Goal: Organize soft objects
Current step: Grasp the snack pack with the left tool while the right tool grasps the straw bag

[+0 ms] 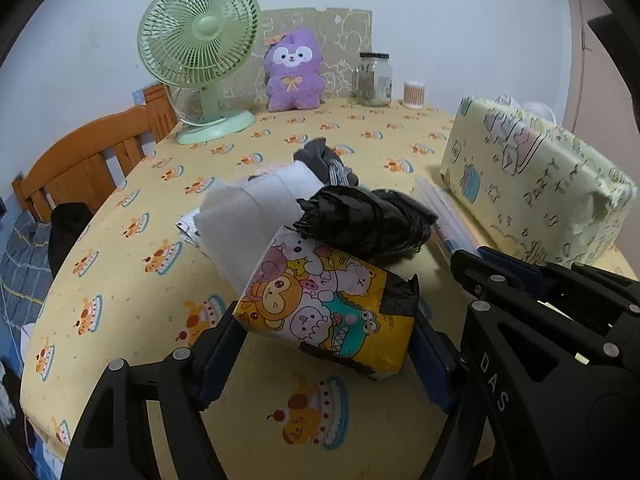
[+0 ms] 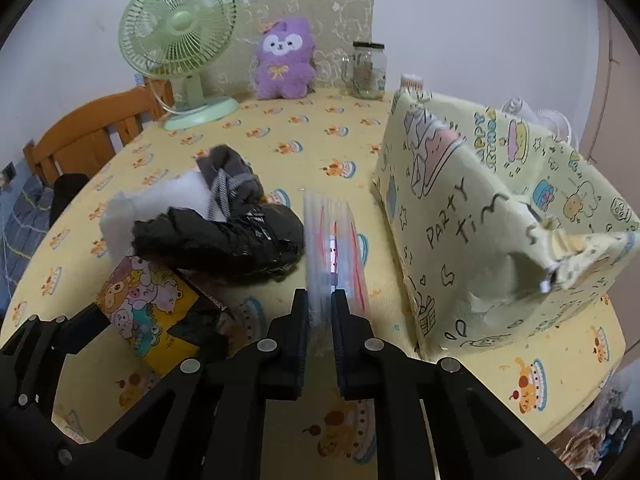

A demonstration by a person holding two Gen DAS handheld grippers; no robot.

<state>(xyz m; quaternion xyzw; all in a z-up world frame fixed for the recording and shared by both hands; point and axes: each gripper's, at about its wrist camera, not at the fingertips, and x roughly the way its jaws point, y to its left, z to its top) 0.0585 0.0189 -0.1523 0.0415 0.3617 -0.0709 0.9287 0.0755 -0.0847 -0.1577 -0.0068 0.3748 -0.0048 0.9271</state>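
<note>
A soft pack printed with cartoon animals (image 1: 320,304) lies on the yellow tablecloth (image 1: 132,280). My left gripper (image 1: 326,322) straddles it, and both blue pads press its two sides. On the pack's far end rest a crumpled black plastic bag (image 1: 360,220), a white fluffy roll (image 1: 248,216) and a grey knitted piece (image 1: 324,160). My right gripper (image 2: 320,300) is shut on the near end of a clear pack of straws (image 2: 332,236) that lies on the cloth beside the black bag (image 2: 224,240). The cartoon pack (image 2: 148,304) shows at lower left in the right wrist view.
A box wrapped in pale party paper (image 2: 480,220) stands close on the right. At the table's far edge are a green fan (image 1: 200,40), a purple plush toy (image 1: 294,68), a glass jar (image 1: 374,78) and a tub of cotton swabs (image 1: 414,94). A wooden frame (image 1: 80,160) lies beyond the left edge.
</note>
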